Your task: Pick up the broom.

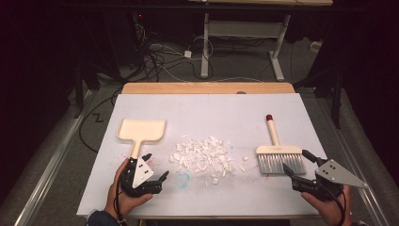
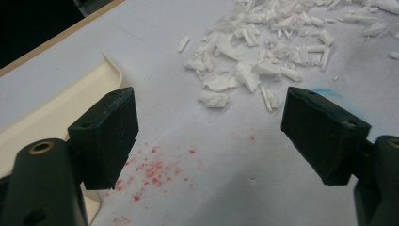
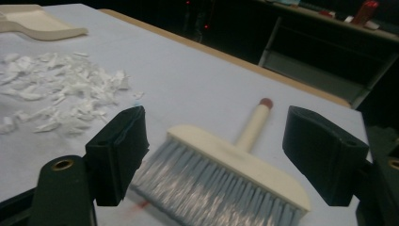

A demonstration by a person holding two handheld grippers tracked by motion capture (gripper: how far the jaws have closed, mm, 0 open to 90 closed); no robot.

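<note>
While both grippers sit wide and empty, nothing is yet picked up.

Left gripper (image 1: 149, 168) hovers just beside the dustpan (image 1: 141, 131) handle; right gripper (image 1: 301, 165) faces the brush (image 1: 279, 157) bristles, jaws spread either side of them. Scraps (image 1: 203, 156) lie heaped between the two tools on the white mat (image 1: 211, 110). Judging by the layout, sweeping comes next — better to take the brush by its handle, not the bristles, and close squarely on the dustpan's handle.

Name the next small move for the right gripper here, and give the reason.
Probably ease the right gripper forward past the bristles and close on the brush by its handle. Its jaws stand open at the bristle end, gripping nothing, while the white scraps lie loose between the brush and the dustpan.
</note>
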